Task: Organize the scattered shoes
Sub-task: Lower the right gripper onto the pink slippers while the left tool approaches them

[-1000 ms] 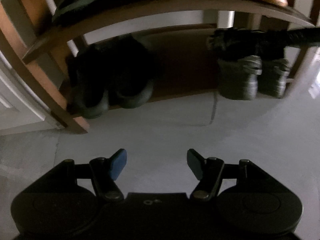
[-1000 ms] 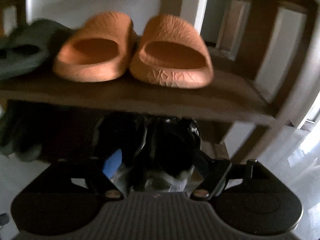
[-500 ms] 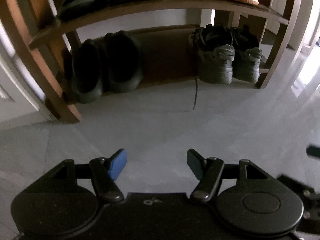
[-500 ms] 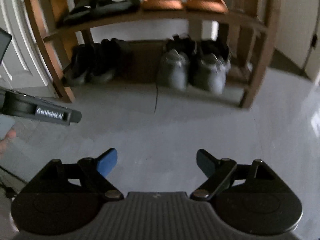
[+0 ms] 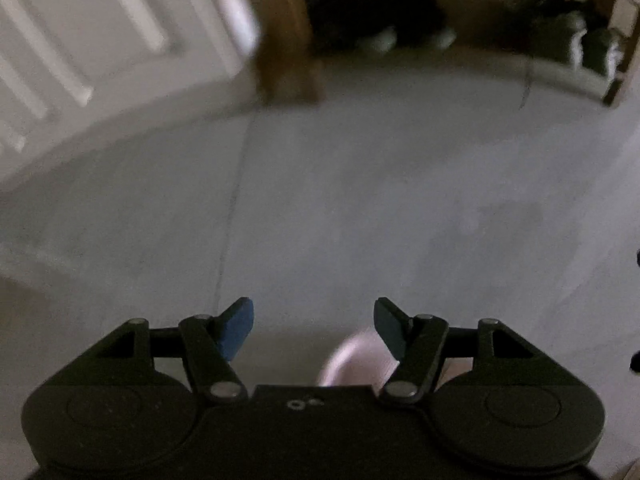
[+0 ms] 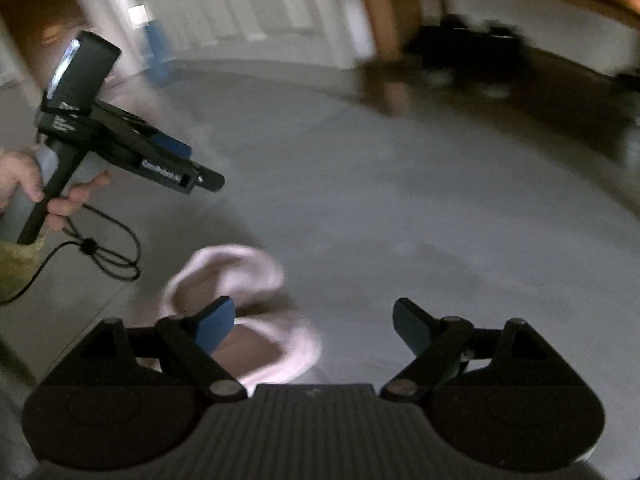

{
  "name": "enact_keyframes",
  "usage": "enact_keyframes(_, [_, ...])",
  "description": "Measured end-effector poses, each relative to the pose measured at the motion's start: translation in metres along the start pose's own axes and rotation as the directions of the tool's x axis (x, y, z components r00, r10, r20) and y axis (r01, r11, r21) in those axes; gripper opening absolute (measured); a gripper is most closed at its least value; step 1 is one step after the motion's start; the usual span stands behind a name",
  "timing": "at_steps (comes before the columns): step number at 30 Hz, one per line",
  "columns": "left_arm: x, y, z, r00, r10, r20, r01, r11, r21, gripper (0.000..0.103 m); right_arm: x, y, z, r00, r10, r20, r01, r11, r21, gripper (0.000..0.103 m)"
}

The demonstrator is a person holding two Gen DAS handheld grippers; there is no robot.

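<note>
Left wrist view: my left claw (image 5: 313,322) is spread apart over bare floor (image 5: 360,200), holding nothing; a pink slipper (image 5: 352,360) lies just beneath it, while dark shoes (image 5: 376,12) sit far off in the rack (image 5: 288,40).

Right wrist view: my right claw (image 6: 314,322) gapes empty beside two pink slippers (image 6: 240,280), which I judge still unshelved. Lettering on the left claw's body is too blurred to read.

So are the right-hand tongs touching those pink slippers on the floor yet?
Cannot tell. In the right wrist view the open right tongs overlap the pink slippers, but blur hides any gap.
</note>
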State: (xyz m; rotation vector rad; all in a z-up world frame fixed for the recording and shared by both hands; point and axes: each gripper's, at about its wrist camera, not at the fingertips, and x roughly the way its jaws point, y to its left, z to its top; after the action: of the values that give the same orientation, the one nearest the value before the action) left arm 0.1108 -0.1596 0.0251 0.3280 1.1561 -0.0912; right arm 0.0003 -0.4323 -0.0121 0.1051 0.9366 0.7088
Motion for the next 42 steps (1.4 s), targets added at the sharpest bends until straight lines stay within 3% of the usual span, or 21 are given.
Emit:
enact_keyframes(3, [0.001,0.013,-0.038,0.998,-0.01,-0.06,0.006,0.998,-0.056,0.067,0.024,0.016,-0.005,0.996,0.053,-0.076,-0.059,0.995,-0.082,0.088])
enact_keyframes(8, [0.006,0.024,-0.07,0.993,0.044,-0.112,-0.06,0.988,-0.142,0.067,0.048,0.049,-0.016,0.983,0.07,-0.167,-0.093,0.987,-0.132,0.088])
enact_keyframes(11, [0.006,0.034,-0.075,0.992,0.05,-0.118,-0.074,0.976,-0.204,0.067,0.057,0.072,-0.023,0.979,0.084,-0.184,-0.12,0.973,-0.197,0.088])
enact_keyframes(15, [0.01,0.039,-0.071,0.99,0.052,-0.133,-0.08,0.974,-0.212,0.067,0.067,0.089,-0.026,0.987,0.004,-0.159,-0.069,0.913,-0.403,0.088])
enact_keyframes(18, [0.012,0.037,-0.068,0.988,0.077,-0.133,-0.102,0.975,-0.195,0.067,0.07,0.081,-0.023,0.989,0.016,-0.145,-0.077,0.901,-0.427,0.088])
enact_keyframes(25, [0.017,0.028,-0.064,0.991,0.038,-0.125,-0.059,0.984,-0.17,0.067,0.083,0.072,-0.023,0.991,-0.019,-0.132,-0.055,0.846,-0.53,0.088])
enact_keyframes(27, [0.016,0.029,-0.064,0.991,0.039,-0.124,-0.061,0.982,-0.178,0.067,0.086,0.078,-0.03,0.99,-0.045,-0.131,-0.046,0.785,-0.617,0.088])
enact_keyframes(30, [0.017,0.032,-0.063,0.991,0.04,-0.126,-0.065,0.977,-0.202,0.067,0.09,0.092,-0.043,0.992,-0.063,-0.111,-0.044,0.648,-0.76,0.088])
enact_keyframes(32, [0.02,0.035,-0.061,0.991,0.04,-0.13,-0.069,0.971,-0.23,0.067,0.091,0.102,-0.052,0.995,-0.056,-0.088,-0.046,0.525,-0.85,0.088])
enact_keyframes(35, [0.026,0.038,-0.056,0.99,0.035,-0.135,-0.069,0.963,-0.259,0.067,0.097,0.112,-0.058,0.998,-0.018,-0.06,-0.048,0.403,-0.914,0.088])
enact_keyframes(37, [0.027,0.037,-0.054,0.99,0.038,-0.138,-0.073,0.964,-0.256,0.067,0.107,0.117,-0.054,0.998,0.022,-0.065,-0.069,0.365,-0.928,0.088])
enact_keyframes(40, [0.028,0.035,-0.05,0.989,0.044,-0.142,-0.079,0.965,-0.25,0.067,0.12,0.116,-0.044,0.99,0.069,-0.12,-0.138,0.369,-0.919,0.088])
enact_keyframes(42, [0.028,0.034,-0.047,0.988,0.048,-0.145,-0.083,0.966,-0.246,0.067,0.128,0.116,-0.038,0.985,0.093,-0.146,-0.169,0.345,-0.923,0.087])
